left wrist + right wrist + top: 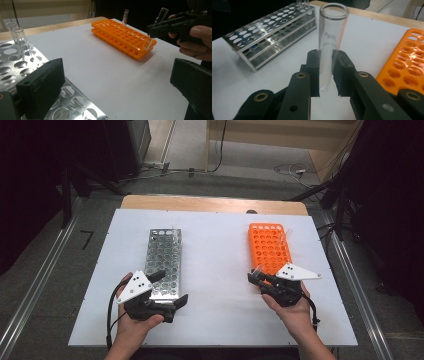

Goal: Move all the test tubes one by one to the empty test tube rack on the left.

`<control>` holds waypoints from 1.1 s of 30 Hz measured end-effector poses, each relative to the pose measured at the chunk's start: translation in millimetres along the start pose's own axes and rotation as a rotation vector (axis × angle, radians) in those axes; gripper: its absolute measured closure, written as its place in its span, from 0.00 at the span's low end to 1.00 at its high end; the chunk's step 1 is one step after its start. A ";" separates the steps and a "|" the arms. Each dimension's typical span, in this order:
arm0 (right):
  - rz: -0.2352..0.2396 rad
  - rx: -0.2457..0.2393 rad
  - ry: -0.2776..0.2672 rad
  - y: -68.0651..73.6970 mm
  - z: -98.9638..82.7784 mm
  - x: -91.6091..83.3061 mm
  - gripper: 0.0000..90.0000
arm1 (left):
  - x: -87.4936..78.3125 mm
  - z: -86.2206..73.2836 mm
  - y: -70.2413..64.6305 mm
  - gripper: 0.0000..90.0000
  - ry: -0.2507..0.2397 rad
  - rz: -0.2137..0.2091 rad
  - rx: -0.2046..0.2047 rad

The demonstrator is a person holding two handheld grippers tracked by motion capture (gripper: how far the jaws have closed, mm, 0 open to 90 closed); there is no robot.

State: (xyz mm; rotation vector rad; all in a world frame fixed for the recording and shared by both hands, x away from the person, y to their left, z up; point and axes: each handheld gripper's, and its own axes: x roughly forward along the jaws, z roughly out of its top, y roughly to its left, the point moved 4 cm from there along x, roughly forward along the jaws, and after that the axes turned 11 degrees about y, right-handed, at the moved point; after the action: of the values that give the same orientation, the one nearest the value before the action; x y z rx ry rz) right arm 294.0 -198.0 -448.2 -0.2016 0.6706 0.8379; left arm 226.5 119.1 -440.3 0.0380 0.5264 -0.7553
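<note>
Presently, findings run from my left side to my right.

Left gripper point(169, 290): my jaws stand wide apart with nothing between them. One jaw sits over the near end of the metal rack, the other hangs over bare board beside it.

Metal rack point(164, 262): steel, perforated, lying lengthwise ahead of my left jaws; its near corner passes under the left-hand jaw in the left gripper view.

Tubes in metal rack point(19, 40): two clear glass tubes stand upright in holes at the far end, well beyond my left jaws.

White board point(215, 265): covers the table top; the stretch between my two grippers is bare.

Right gripper point(326, 72): my jaws are closed on a glass test tube, pads pressing on its lower half from both sides.

Test tube point(331, 40): clear, open mouth up, printed lettering on the wall just above my pads. In the left gripper view it leans, with its rounded bottom at the near edge of the orange rack.

Orange rack point(270, 248): plastic, many round holes, directly ahead of my right jaws, with its near edge just beside them.

Tube in orange rack point(125, 17): one clear tube stands at the far end, well apart from my right jaws.
</note>
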 end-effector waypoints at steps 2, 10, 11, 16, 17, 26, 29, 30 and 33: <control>0.009 -0.009 0.005 5.4 -1.0 1.0 0.82 | 0.0 0.8 -0.8 0.00 -0.005 -0.002 0.000; 0.049 -0.042 0.015 22.6 -2.7 5.0 0.82 | 2.3 3.2 -6.2 0.00 -0.008 -0.015 0.007; 0.054 -0.044 0.017 24.7 -2.8 5.4 0.82 | 3.1 3.6 -6.9 0.00 -0.009 -0.017 0.008; 0.080 -0.069 0.029 35.6 -3.5 9.1 0.82 | 7.3 5.8 -10.5 0.00 -0.007 -0.033 0.014; 0.085 -0.074 0.030 37.9 -3.6 9.8 0.82 | 8.5 6.4 -11.7 0.00 -0.008 -0.038 0.014; 0.128 -0.115 0.051 56.8 -3.5 15.1 0.82 | 17.3 10.7 -23.3 0.02 -0.002 -0.076 0.036; 0.141 -0.127 0.054 62.7 -3.1 16.5 0.82 | 19.5 11.8 -27.3 0.03 -0.001 -0.088 0.047; 0.142 -0.133 0.056 64.8 -3.1 17.1 0.82 | 20.1 12.3 -29.4 0.04 -0.009 -0.087 0.049; 0.155 -0.140 0.061 71.2 -3.3 19.3 0.82 | 22.3 13.3 -34.0 0.05 -0.016 -0.097 0.057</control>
State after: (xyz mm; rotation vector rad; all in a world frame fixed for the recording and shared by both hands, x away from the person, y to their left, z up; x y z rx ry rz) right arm 248.8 -140.1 -456.4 -0.3057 0.6913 1.0317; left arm 223.4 77.0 -434.0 0.0594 0.4940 -0.8647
